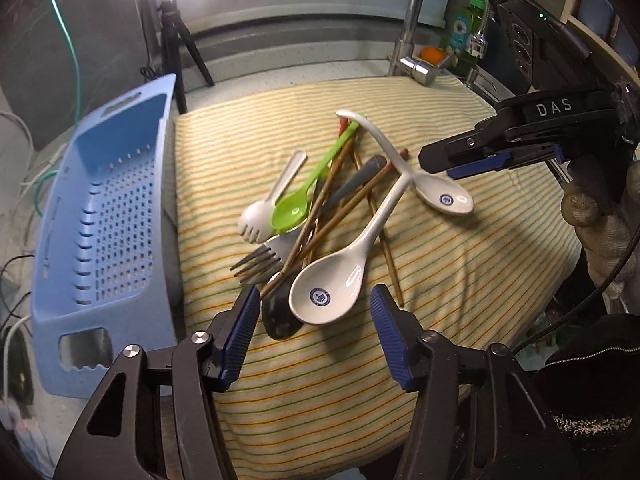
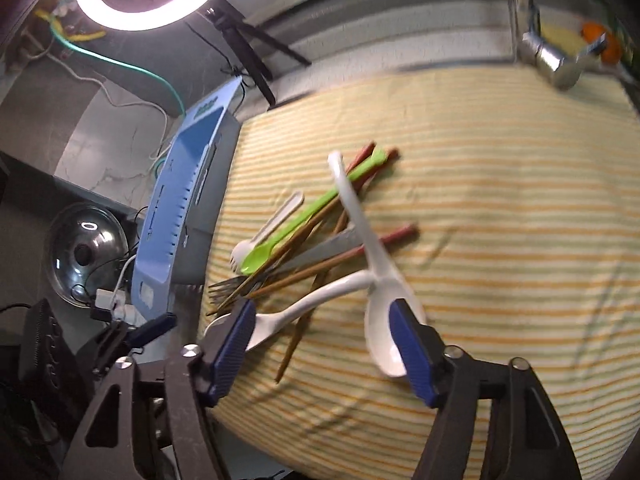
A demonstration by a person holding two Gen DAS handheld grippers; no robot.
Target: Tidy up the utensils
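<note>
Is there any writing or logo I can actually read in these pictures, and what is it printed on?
"DAS": white letters on the black body of the right hand-held gripper.
Round blue emblems in the bowls of the two white spoons: too small to read.
Label on the green bottle by the tap: blurred, unreadable.

A striped cloth (image 1: 440, 280) covers the counter, bearing piled utensils (image 1: 320, 216) beside a blue basket (image 1: 104, 216).

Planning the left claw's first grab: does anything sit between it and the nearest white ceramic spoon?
Nothing visible does. The left claw is open, with the white ceramic spoon bowl just ahead between its fingers; the spoon's handle rests on the chopsticks.
</note>
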